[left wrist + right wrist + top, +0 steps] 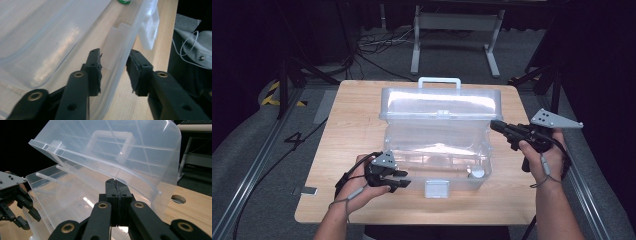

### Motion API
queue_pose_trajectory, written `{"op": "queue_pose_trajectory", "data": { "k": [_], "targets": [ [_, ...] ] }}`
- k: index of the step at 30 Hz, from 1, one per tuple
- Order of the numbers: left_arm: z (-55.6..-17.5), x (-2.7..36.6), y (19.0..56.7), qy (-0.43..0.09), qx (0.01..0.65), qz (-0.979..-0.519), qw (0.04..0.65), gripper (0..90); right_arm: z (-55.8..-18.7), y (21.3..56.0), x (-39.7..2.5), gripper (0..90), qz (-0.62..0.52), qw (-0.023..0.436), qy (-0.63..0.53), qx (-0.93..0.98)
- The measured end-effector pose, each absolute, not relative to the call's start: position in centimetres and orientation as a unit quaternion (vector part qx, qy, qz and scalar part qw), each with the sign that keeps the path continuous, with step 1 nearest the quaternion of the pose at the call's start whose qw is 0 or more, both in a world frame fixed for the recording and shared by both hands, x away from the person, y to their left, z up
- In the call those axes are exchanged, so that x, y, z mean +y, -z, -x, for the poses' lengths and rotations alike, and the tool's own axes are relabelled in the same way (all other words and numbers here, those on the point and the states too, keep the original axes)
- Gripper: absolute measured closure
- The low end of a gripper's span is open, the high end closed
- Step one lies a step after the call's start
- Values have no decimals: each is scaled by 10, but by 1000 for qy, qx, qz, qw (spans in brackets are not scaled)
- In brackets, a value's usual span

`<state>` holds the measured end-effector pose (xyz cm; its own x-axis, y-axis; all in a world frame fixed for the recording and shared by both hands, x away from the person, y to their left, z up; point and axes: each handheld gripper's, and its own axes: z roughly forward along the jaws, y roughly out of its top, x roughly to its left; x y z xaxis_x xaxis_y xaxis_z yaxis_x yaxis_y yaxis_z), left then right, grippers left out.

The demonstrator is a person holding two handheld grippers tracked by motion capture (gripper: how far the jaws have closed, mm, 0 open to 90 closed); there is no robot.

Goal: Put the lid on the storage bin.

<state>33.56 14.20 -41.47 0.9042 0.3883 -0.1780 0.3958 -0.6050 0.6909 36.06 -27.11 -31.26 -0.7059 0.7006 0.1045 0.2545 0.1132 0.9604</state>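
Centrally on the wooden bench (337, 150) stands a clear plastic storage box (437, 155), its hinged lid (442, 102) raised and tilted back. The left claw (401, 180) is open, its jaws straddling the box's front wall near the left corner. The right claw (495, 125) is closed on nothing, its tip beside the lid's right edge. A small capped container (476, 172) sits inside the box.

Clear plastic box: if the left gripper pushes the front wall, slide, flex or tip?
The clear box looks thin-walled and nearly empty, so probably light and apt to slide on the smooth table. The wall may flex. The raised lid could shift weight backward.
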Motion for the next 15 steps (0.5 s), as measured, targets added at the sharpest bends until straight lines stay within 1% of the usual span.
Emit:
{"op": "queue_pose_trajectory", "data": {
  "k": [2, 5, 8, 15],
  "targets": [
    [-335, 144, 412, 3, 222, -896, 384, 621, -361, 313, -271, 900, -332, 193, -579, 719],
    [-333, 147, 407, 7, 222, -891, 396, 610, -362, 313, -271, 900, -332, 194, -580, 718],
    [-331, 150, 403, 13, 225, -891, 394, 584, -363, 313, -270, 900, -332, 196, -579, 719],
    [-327, 160, 388, 14, 228, -883, 410, 600, -364, 314, -269, 900, -332, 195, -579, 718]
  ]
}}
